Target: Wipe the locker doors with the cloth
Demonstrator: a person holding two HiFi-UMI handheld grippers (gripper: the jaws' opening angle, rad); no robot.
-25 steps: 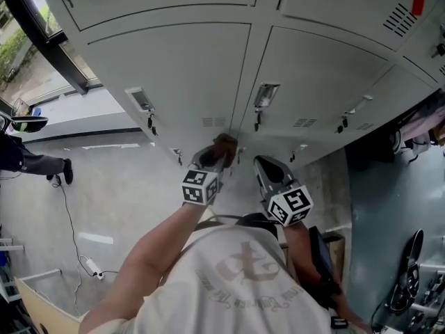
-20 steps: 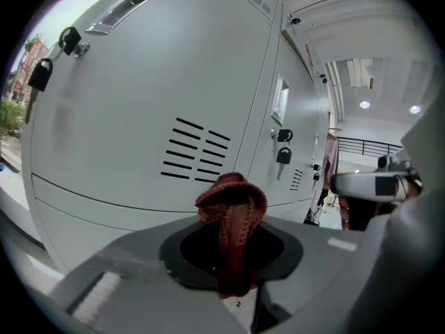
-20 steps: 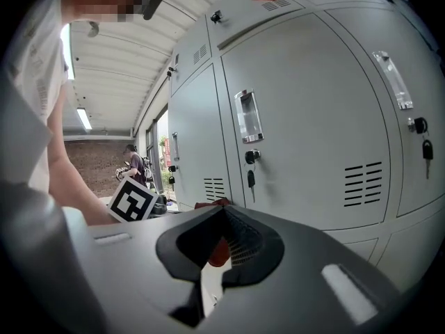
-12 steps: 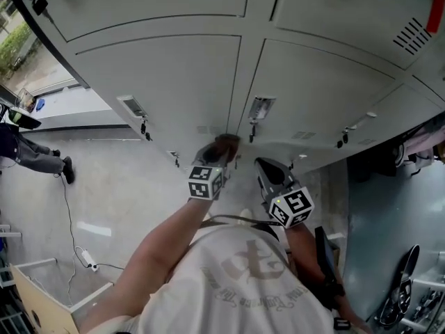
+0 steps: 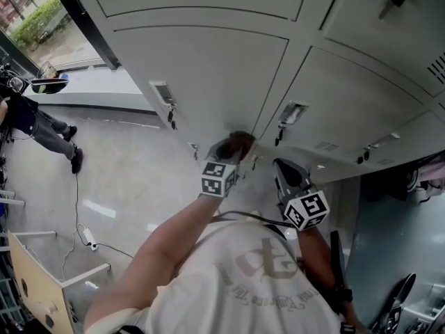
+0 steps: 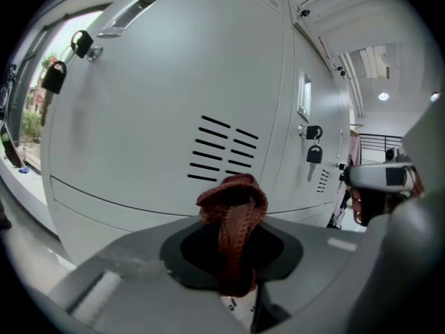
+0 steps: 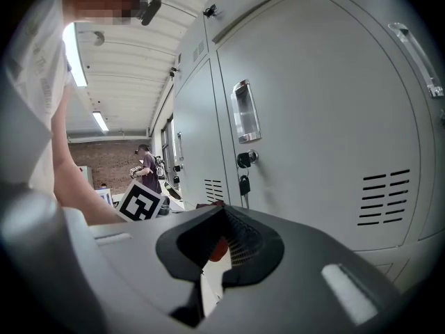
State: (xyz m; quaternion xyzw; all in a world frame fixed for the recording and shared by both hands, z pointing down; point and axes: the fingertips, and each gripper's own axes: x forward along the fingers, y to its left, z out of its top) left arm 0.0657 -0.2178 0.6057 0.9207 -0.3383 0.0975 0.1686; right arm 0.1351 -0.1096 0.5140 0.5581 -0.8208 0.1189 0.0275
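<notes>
Over the last second the head view has swung, so the bank of lockers (image 5: 208, 68) now sits further right in the picture and more floor shows at the left. Both grippers have drifted right with it. The cloth has kept its place low on the left-hand door, close to the seam it shares with the next door.

That locker door (image 6: 174, 103) fills the left gripper view and lies straight ahead of the jaws. Its vent slots (image 6: 221, 148) are just above the cloth, and the door's lower edge runs behind it.

The left gripper (image 5: 228, 155) is clamped on the reddish-brown cloth (image 6: 233, 197), which stands up from the jaws as a folded bunch pointing at the door. Neither view settles whether the bunch presses on the metal or stops just short of it.

The right gripper (image 5: 284, 170) hangs beside the left one and a little further from the lockers. Its jaws meet at the tips on nothing, and a speck of red in their gap cannot be identified.

The left arm is therefore the nearer one and the one that carries the cloth. The wiping looks under way, with most of the door above the slots not yet reached. The next stroke probably calls for pushing forward and sweeping up or sideways. A key (image 6: 313, 154) hangs on the neighbouring door and could snag the cloth.
</notes>
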